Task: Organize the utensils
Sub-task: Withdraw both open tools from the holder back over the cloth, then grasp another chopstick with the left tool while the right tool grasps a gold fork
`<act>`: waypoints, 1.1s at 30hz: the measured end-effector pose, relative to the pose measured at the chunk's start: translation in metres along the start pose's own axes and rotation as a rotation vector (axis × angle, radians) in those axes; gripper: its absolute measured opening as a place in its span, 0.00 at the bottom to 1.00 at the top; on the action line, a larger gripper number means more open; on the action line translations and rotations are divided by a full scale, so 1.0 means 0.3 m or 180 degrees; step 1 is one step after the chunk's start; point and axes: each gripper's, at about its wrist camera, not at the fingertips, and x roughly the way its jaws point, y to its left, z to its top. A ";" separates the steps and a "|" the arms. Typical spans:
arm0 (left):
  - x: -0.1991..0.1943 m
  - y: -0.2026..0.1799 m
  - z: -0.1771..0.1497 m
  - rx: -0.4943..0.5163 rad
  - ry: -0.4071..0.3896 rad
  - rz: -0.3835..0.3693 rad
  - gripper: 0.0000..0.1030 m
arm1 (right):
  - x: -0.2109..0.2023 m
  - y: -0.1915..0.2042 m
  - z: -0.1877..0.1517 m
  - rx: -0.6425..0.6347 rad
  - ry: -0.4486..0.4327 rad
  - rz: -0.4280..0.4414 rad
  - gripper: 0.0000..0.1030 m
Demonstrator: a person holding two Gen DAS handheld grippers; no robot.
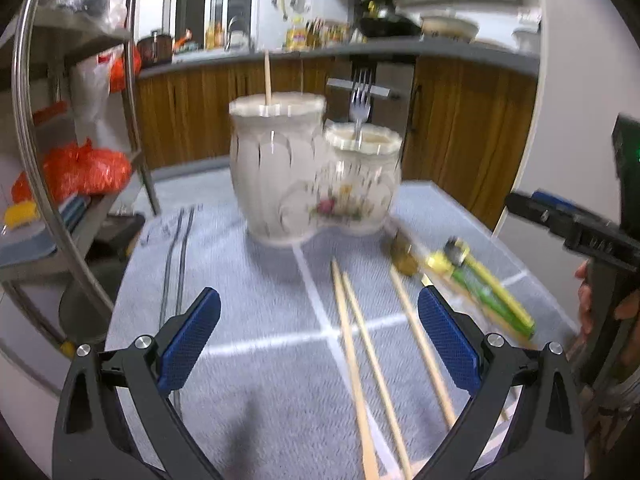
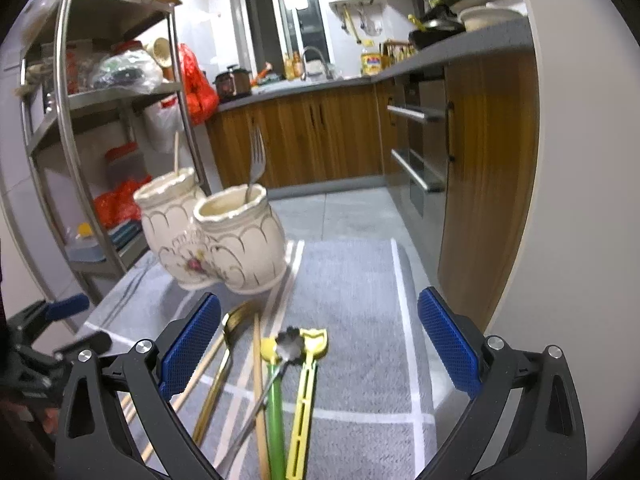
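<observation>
A cream twin-pot ceramic utensil holder (image 1: 312, 176) stands on a grey cloth (image 1: 248, 320); it also shows in the right wrist view (image 2: 224, 236). One chopstick (image 1: 267, 76) stands in its taller pot, a fork (image 1: 360, 100) in the shorter. Loose wooden chopsticks (image 1: 356, 360) lie on the cloth between my left gripper's (image 1: 319, 332) open, empty fingers. A gold spoon (image 2: 224, 360), green and yellow plastic utensils (image 2: 304, 392) and chopsticks (image 2: 258, 380) lie between my right gripper's (image 2: 319, 336) open, empty fingers. The right gripper shows at the left view's right edge (image 1: 576, 228).
A metal shelf rack (image 2: 72, 128) with bags and jars stands left of the table. Wooden kitchen cabinets (image 2: 320, 136) and a grey counter run behind and to the right. The cloth's right edge (image 2: 400, 280) is near a cabinet side.
</observation>
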 end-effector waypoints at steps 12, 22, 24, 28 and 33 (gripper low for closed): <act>0.062 -0.003 -0.040 0.0233 0.0397 0.0217 0.94 | 0.039 -0.045 -0.021 0.0000 0.0295 -0.0091 0.95; 0.080 0.002 -0.067 0.0290 0.0630 0.0075 0.65 | 0.037 0.054 -0.025 -0.0270 0.0356 0.0151 0.94; 0.076 -0.006 -0.076 0.0322 0.0672 0.0009 0.60 | 0.043 0.088 -0.021 -0.0344 0.0387 0.0198 0.93; 0.066 -0.027 -0.095 0.0388 0.0702 -0.0097 0.53 | 0.081 0.170 -0.013 -0.0576 0.0499 0.0237 0.80; 0.050 -0.058 -0.105 0.0402 0.0731 -0.0250 0.32 | 0.156 0.249 0.001 -0.0718 0.0692 0.0300 0.59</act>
